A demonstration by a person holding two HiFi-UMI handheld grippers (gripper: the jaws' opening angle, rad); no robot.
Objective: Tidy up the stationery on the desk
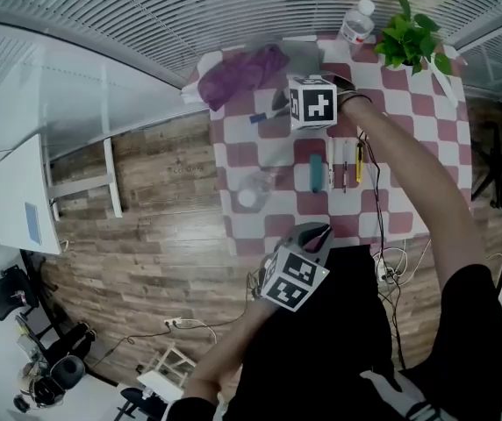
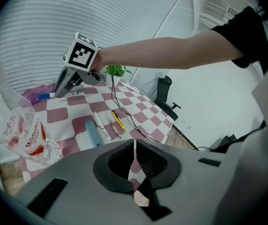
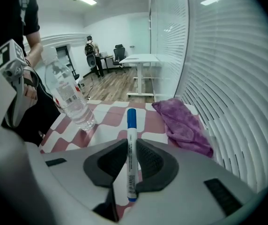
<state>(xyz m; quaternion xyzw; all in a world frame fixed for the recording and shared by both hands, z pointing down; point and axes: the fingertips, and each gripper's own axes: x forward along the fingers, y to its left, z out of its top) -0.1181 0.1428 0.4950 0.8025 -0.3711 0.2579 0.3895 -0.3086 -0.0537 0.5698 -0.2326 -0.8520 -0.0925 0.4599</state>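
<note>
Right tongs [image 3: 131,147] clamp a slim white, blue-capped marker [image 3: 131,125]; left tongs [image 2: 135,146] sit clenched.

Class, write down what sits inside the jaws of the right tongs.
A white marker with a blue cap is clamped in the right tongs, cap pointing away. The tongs' body hides the checked tablecloth directly beneath.

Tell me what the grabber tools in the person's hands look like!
Both are smooth grey shells. The left gripper and right gripper each carry a white cube printed with black square markers, and black ribbed pads line their jaws. The person wears a black short-sleeved top.
</note>
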